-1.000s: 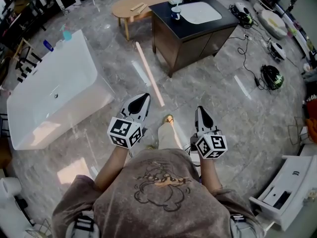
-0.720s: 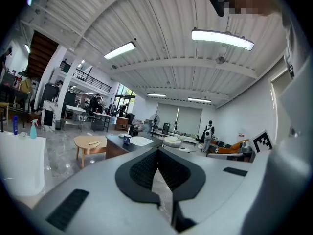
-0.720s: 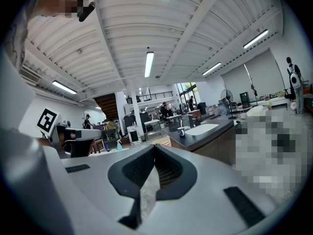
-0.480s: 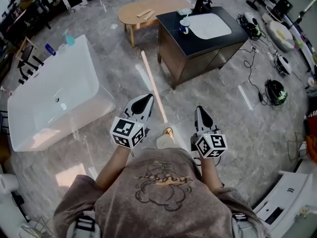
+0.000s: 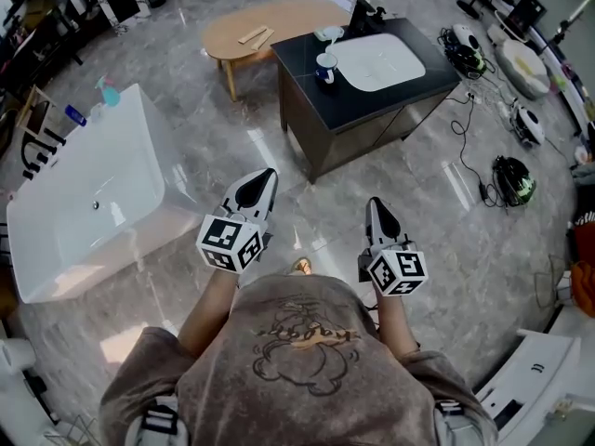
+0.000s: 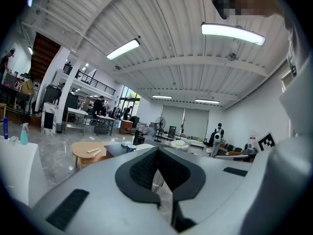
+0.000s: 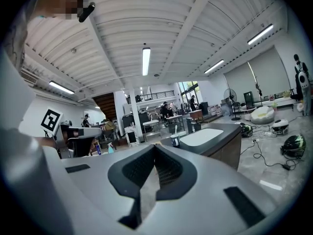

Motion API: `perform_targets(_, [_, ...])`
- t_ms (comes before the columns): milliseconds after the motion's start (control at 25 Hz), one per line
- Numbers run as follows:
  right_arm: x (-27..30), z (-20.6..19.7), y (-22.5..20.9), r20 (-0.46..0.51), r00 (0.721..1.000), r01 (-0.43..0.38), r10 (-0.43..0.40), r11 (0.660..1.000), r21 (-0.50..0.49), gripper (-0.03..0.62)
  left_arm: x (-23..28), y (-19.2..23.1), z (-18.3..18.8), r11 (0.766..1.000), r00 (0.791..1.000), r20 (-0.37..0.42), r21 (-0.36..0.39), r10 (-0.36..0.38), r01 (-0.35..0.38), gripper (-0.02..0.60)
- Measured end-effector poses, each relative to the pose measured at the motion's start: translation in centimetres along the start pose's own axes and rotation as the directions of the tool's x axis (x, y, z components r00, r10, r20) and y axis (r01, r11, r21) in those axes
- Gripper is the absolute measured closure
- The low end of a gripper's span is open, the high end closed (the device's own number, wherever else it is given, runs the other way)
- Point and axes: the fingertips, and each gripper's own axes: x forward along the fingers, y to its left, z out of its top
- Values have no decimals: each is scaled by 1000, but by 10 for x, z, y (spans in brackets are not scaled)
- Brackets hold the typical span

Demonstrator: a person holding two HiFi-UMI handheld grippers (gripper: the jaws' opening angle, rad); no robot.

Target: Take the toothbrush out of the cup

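Claws are both pressed together and empty: your left claw (image 5: 263, 177) and right claw (image 5: 375, 204) point ahead over the marble floor (image 5: 223, 137), with nothing between the jaws in either gripper view. The cup (image 5: 325, 66) stands on the dark counter (image 5: 321, 100), near its left corner and just beside the white basin (image 5: 376, 60), well apart from both claws. In the right gripper view the toothbrush (image 7: 176, 130) shows as a pale handle standing up out of the cup; from the head view it is too small to make out.

The step in hand looks like the approach, so the task proper is not yet begun. Close on the counter squarely, and spread one claw before it reaches the rim, not over it. Come down on the handle where it stands clear of the cup, pinch it, then lift straight up along its lean. The cup is likely light and may tip or drag, so consider steadying its wall with your other claw.
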Motion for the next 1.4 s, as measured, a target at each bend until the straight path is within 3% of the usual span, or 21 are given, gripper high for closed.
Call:
perform_targets(240, [33,11,-41,-8,1000,-15,15,1000,3,591,48,6,10,1000,1000,11,-2,22,-22,560])
perform_targets(680, [93,11,-75,-30,999,-23,24,999,30,591,113,33,4,1000,999,-26,7,25,-25,560])
perform_targets(1000, [176,16,-85,-36,999,-20,21,999,28,591,178,89,13,1000,999,-40,-17,5,-5,560])
perform_targets(1400, [291,53,-105,-15,1000,20,-19,999,41,591,280,159,51,998,996,-56,-3,-68,68,560])
